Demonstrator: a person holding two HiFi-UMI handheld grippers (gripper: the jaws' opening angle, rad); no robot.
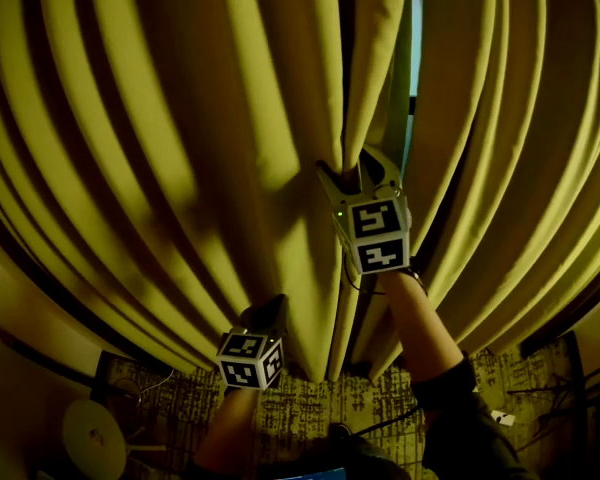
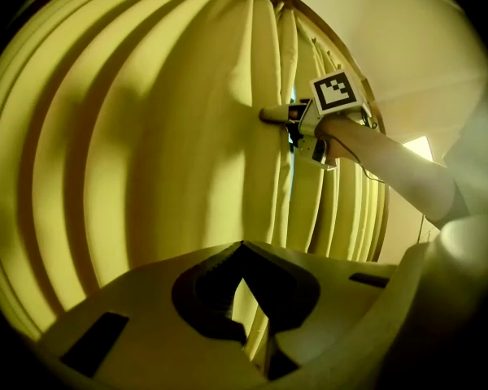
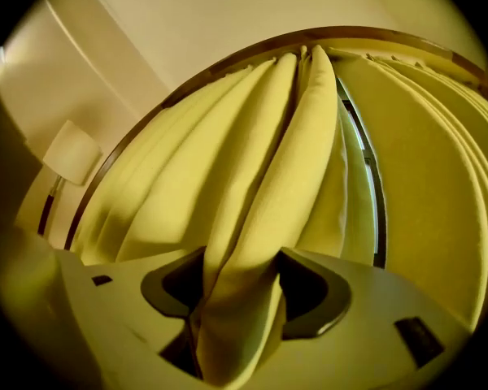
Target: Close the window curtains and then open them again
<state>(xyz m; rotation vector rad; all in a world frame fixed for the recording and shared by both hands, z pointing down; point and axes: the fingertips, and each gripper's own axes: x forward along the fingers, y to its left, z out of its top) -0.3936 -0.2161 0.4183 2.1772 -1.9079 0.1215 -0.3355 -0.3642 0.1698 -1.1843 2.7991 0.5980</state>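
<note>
Two yellow pleated curtains hang before me: the left curtain (image 1: 180,148) and the right curtain (image 1: 500,168). A thin strip of window (image 1: 414,48) shows between them. My right gripper (image 1: 360,183) is raised at the left curtain's inner edge, and its jaws are closed on that edge fold (image 3: 285,177), which fills the space between them (image 3: 242,279). The left gripper view shows it from the side (image 2: 272,114). My left gripper (image 1: 268,306) sits lower, against the left curtain's folds, with its tips touching (image 2: 242,244) and nothing between them.
A curved curtain rail (image 3: 228,59) runs above the curtains. A wall lamp (image 3: 71,151) hangs at the left. Below the curtains is patterned carpet (image 1: 310,408), with a round white object (image 1: 95,436) at the lower left and cables at the lower right.
</note>
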